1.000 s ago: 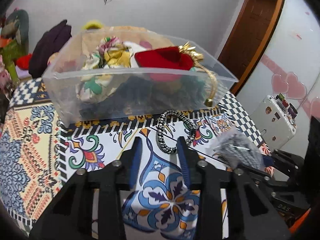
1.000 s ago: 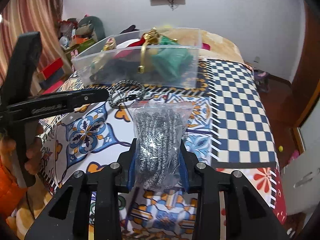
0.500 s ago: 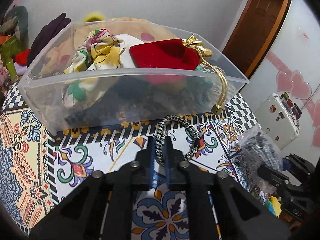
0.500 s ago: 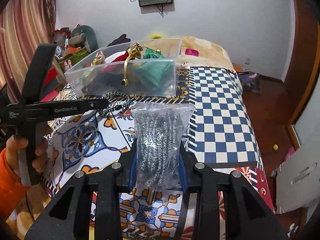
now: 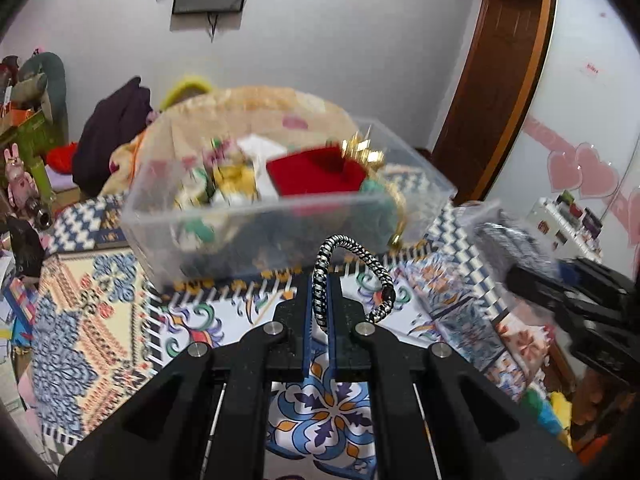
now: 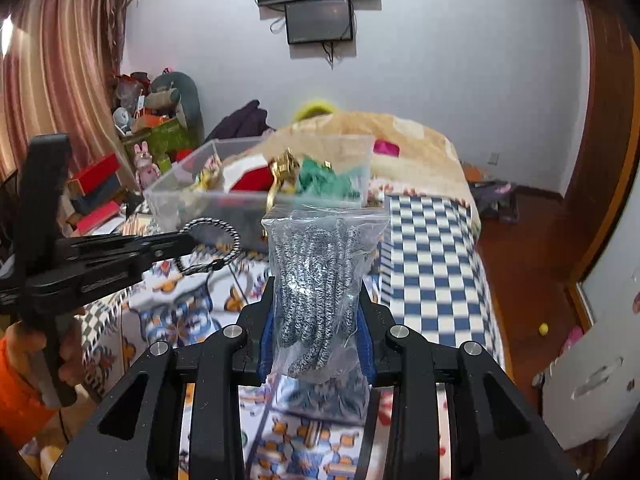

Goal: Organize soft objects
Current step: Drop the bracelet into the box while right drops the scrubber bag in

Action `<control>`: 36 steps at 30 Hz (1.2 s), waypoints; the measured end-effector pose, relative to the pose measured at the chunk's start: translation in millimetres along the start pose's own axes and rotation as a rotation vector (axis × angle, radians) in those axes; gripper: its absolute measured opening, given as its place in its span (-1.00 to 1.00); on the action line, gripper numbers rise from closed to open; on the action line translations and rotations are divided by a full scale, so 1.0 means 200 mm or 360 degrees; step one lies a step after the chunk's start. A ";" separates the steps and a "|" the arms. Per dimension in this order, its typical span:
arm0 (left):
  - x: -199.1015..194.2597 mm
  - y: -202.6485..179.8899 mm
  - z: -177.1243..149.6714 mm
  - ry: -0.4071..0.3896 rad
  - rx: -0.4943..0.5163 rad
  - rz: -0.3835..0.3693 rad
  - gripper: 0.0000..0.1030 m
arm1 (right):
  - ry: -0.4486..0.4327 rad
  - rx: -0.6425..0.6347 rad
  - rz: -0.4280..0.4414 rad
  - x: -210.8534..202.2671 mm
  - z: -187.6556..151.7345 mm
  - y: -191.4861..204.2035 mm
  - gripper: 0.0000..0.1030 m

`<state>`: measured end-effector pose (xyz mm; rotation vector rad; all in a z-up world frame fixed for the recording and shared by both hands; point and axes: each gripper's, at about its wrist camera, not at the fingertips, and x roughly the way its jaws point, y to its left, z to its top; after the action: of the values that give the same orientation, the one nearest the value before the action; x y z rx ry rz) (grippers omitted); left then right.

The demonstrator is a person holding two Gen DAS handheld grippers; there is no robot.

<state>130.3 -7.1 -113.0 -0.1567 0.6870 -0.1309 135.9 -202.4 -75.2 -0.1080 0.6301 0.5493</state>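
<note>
The left gripper (image 5: 320,300) is pinching a black-and-white cord loop (image 5: 352,276), lifted above the patterned bedspread (image 5: 100,320) just before the clear bin (image 5: 248,236). The right gripper (image 6: 316,320) is clamping a bag of cord (image 6: 320,280) in the air. Lettering on the left gripper is blurring, unreadable.

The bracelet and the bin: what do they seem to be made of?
Bracelet: likely braided cord, matte, with a black-and-white woven pattern; it bends in a loop from the left gripper.
Bin: probably clear, glossy plastic, since its contents show through the walls.
</note>
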 end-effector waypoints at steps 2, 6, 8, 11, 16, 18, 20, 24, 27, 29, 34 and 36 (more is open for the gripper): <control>-0.05 0.00 0.03 -0.0050 -0.0005 -0.0009 -0.90 | -0.0028 -0.0009 -0.0002 0.01 0.04 0.01 -0.41; -0.12 0.01 0.13 -0.0148 -0.0012 -0.0029 -0.89 | -0.0097 -0.0011 -0.0002 0.03 0.13 0.03 -0.41; -0.14 0.00 0.17 -0.0186 -0.0002 -0.0024 -0.90 | -0.0133 -0.0017 -0.0003 0.03 0.17 0.04 -0.41; -0.16 0.02 0.22 -0.0228 0.0002 -0.0026 -0.89 | -0.0182 -0.0023 -0.0005 0.04 0.23 0.04 -0.41; -0.14 0.04 0.32 -0.0294 -0.0006 -0.0005 -0.90 | -0.0236 -0.0033 -0.0020 0.08 0.29 0.06 -0.41; -0.11 0.06 0.35 -0.0304 -0.0023 0.0007 -0.90 | -0.0238 -0.0032 -0.0023 0.11 0.32 0.06 -0.41; -0.07 0.09 0.37 -0.0298 -0.0045 0.0007 -0.90 | -0.0225 -0.0034 -0.0034 0.17 0.33 0.07 -0.41; 0.04 0.13 0.38 -0.0245 -0.0076 0.0026 -0.89 | -0.0154 -0.0024 -0.0032 0.28 0.33 0.06 -0.41; 0.14 0.15 0.36 -0.0188 -0.0075 0.0066 -0.89 | -0.0097 0.0020 -0.0031 0.35 0.33 0.04 -0.41; 0.19 0.16 0.34 -0.0140 -0.0089 0.0058 -0.89 | -0.0042 0.0047 -0.0011 0.41 0.32 0.02 -0.41; 0.26 0.18 0.32 -0.0071 -0.0091 0.0051 -0.89 | 0.0029 0.0033 -0.0034 0.46 0.31 0.03 -0.35; 0.26 0.18 0.31 -0.0063 -0.0081 0.0063 -0.89 | 0.0046 0.0024 -0.0037 0.46 0.32 0.03 -0.35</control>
<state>213.0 24.8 -105.0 -0.1939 0.6541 -0.0721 226.9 -138.7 -77.3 -0.1091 0.6605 0.5210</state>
